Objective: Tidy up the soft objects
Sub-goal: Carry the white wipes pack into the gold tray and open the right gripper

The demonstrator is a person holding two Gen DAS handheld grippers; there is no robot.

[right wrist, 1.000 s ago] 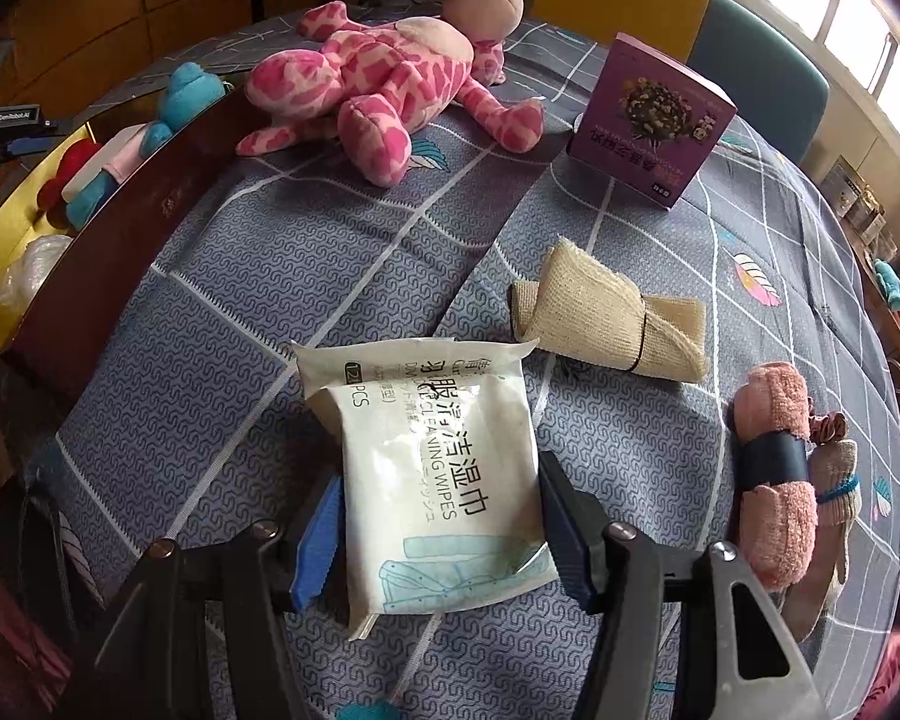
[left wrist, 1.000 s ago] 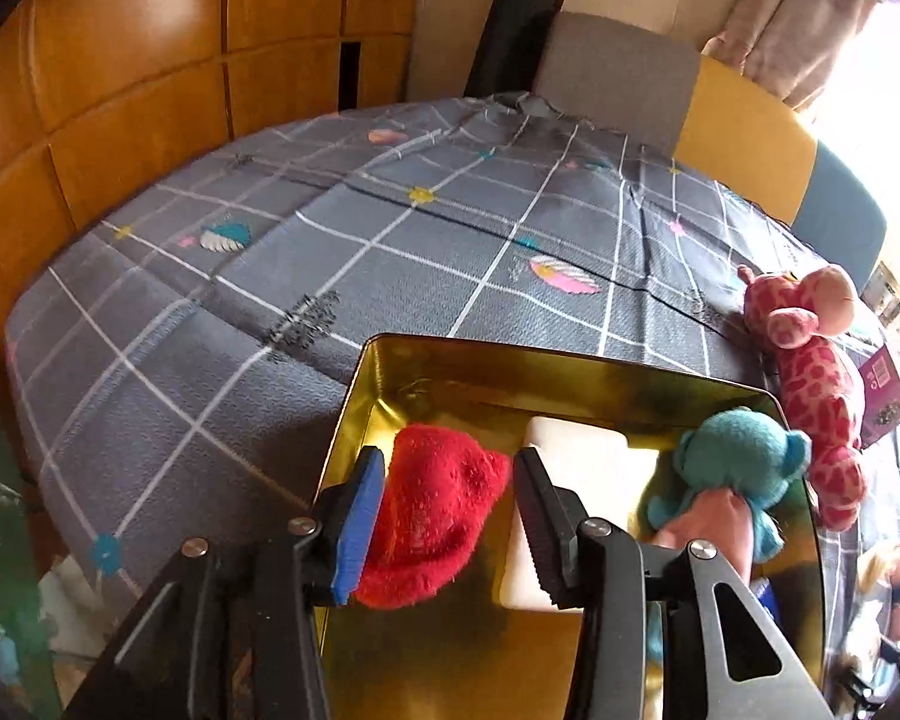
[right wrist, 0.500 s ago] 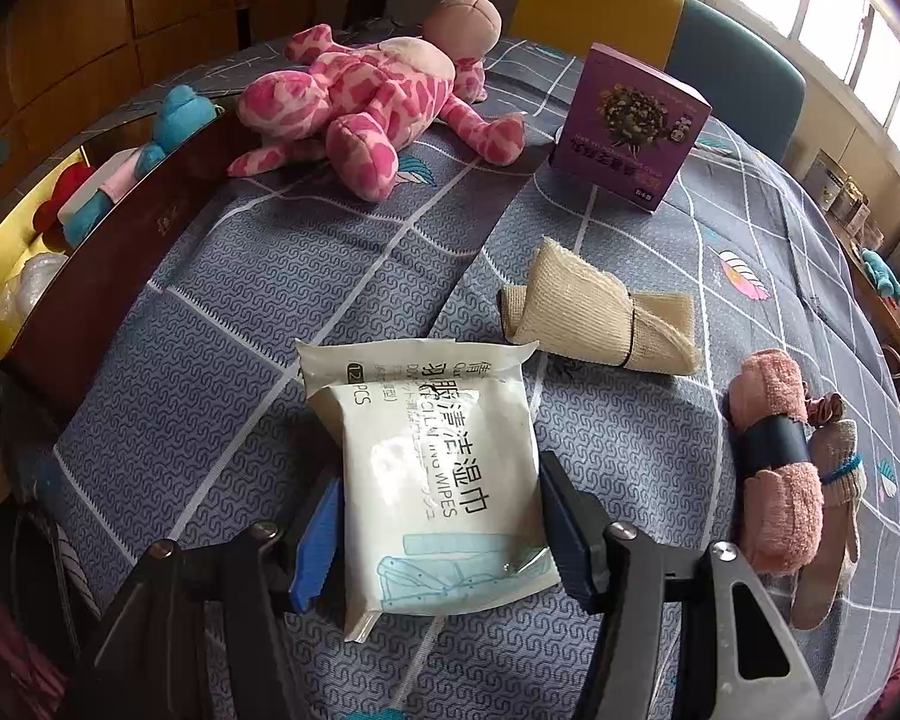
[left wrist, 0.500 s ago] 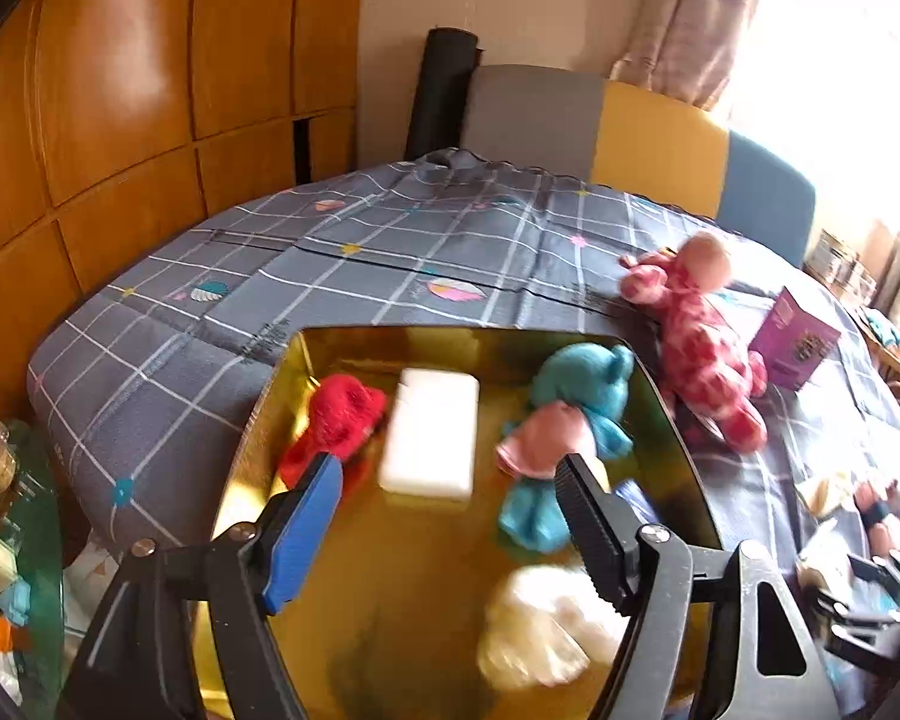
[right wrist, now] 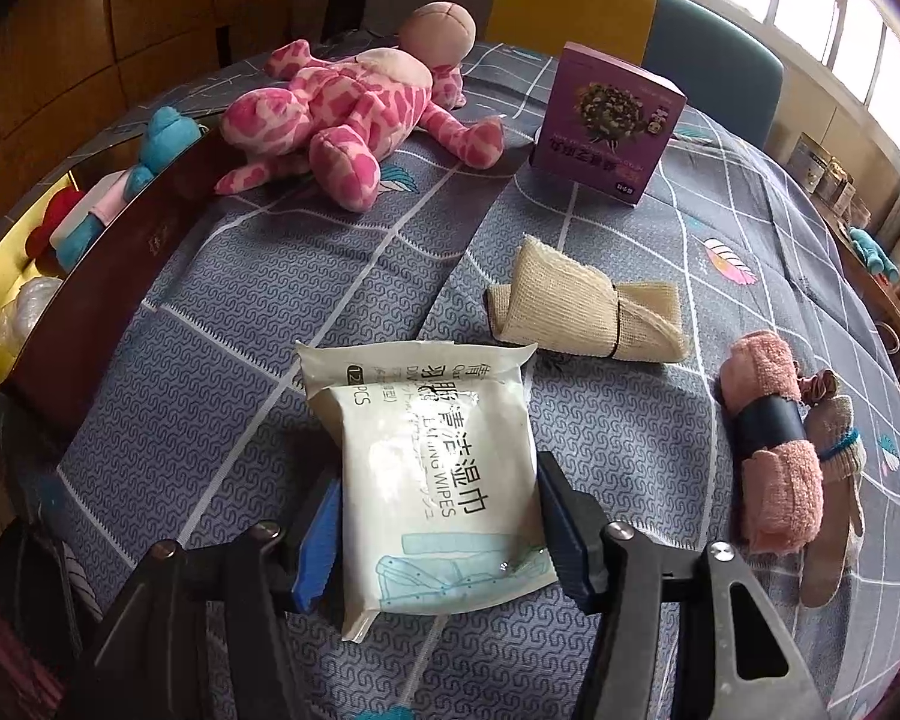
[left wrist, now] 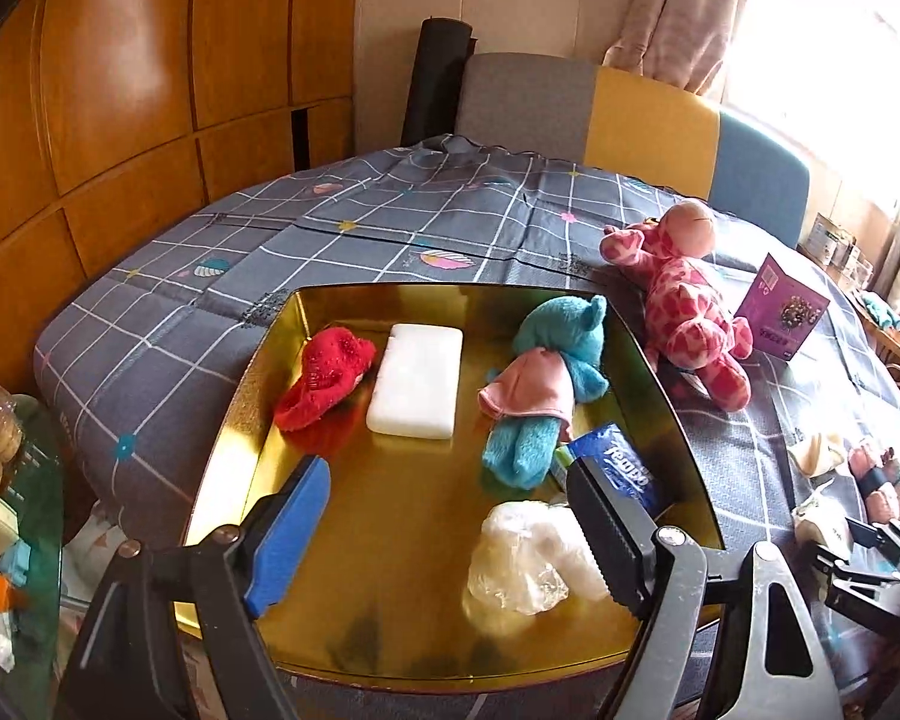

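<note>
While the left claw [left wrist: 444,516] is seen empty above the gold tray [left wrist: 240,396], its jaws opening, the task appears partly done. Inside the tray are laid a red plush [left wrist: 321,384], a white block [left wrist: 417,381], a blue teddy [left wrist: 540,384], a blue packet [left wrist: 618,471] and a clear bag [left wrist: 528,564]. At the lower centre of the right wrist view, a wipes pack [right wrist: 438,468] is clenched by the right claw [right wrist: 438,522] on the checked worktop [right wrist: 270,324], well apart from the tray at the left edge. Left outside are a pink giraffe [right wrist: 342,114] at upper left, a beige cloth [right wrist: 576,312] at centre, and a pink towel roll [right wrist: 768,438] at right; a purple box [right wrist: 609,126] is also seen.
</note>
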